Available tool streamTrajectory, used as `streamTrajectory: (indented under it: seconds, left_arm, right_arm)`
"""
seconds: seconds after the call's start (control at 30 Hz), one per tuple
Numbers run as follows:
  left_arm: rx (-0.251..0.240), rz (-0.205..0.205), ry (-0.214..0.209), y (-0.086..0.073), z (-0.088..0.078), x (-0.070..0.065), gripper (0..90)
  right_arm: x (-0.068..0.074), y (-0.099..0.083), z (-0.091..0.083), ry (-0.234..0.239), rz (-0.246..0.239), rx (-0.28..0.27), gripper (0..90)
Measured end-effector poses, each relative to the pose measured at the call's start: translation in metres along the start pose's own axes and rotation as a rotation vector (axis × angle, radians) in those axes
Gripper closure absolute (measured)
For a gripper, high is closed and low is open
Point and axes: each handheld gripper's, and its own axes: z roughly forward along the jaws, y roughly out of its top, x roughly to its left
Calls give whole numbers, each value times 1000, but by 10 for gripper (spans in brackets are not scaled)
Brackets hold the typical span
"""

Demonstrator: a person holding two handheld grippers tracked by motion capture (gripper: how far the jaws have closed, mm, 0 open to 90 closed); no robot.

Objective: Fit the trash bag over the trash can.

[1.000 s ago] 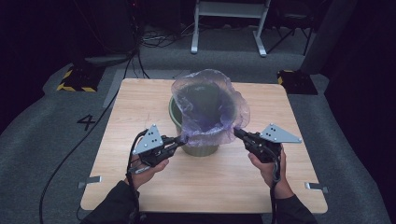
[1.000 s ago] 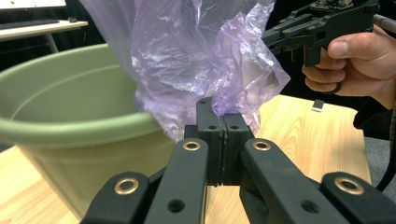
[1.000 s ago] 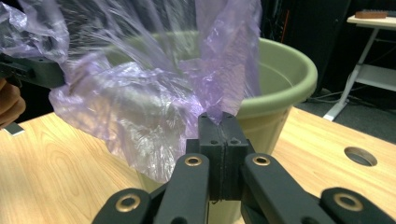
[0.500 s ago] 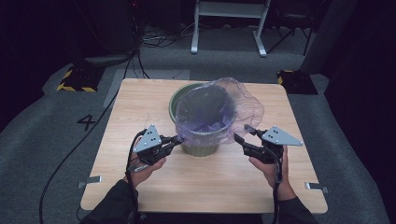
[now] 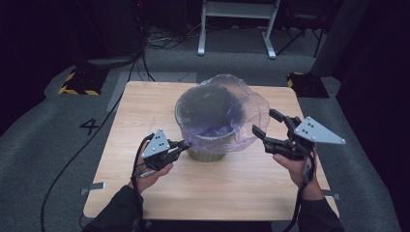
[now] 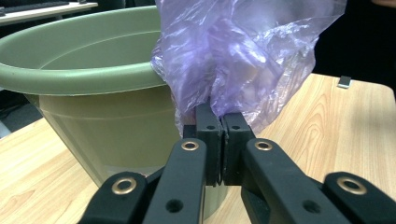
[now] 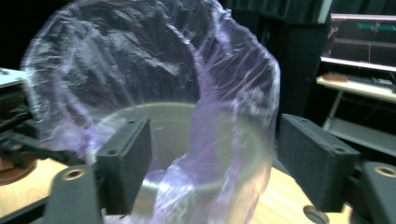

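Note:
A green plastic pot (image 5: 208,153) stands mid-table, with a thin purple see-through bag (image 5: 251,113) draped over its rim and right side. My left gripper (image 5: 186,143) sits at the pot's near-left side, shut on a bunched edge of the bag. The left gripper view shows its jaws (image 6: 219,123) pinching the purple bag (image 6: 243,46) beside the pot (image 6: 93,74). My right gripper (image 5: 266,122) hovers just right of the bag. Its jaws have just been opening and stand wide. In the right gripper view (image 7: 219,163), loose bag film (image 7: 154,70) hangs between the pads, untouched.
The wooden table (image 5: 145,106) has bare board all around the pot, and its edges drop to grey carpet. A small dark tab (image 6: 344,81) lies near the far corner. Cables, a metal stand (image 5: 237,24) and yellow-black blocks (image 5: 77,82) are on the floor behind.
The right gripper has let go of the bag, opened and lifted a little. The bag, puffed upright before, has sagged back over the pot's rim toward the right. The left gripper has kept its grip.

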Motion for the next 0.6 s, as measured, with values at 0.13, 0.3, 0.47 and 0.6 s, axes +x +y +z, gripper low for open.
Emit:
streamTrajectory:
  seconds: [0.13,0.3,0.47,0.6]
  left_arm:
    - [4,10,6,0,1,-1,870]
    - [5,-10,15,-3,4,1,754]
    - [32,6,27,-8,7,0,667]
    - [98,-17,24,-14,8,1,475]
  right_arm:
    - [-11,6,18,-37,51,56,371]
    - [-24,2,38,-86,37,113,715]
    - [-34,-7,50,-79,43,134,863]
    - [-39,-14,55,-88,42,144,882]
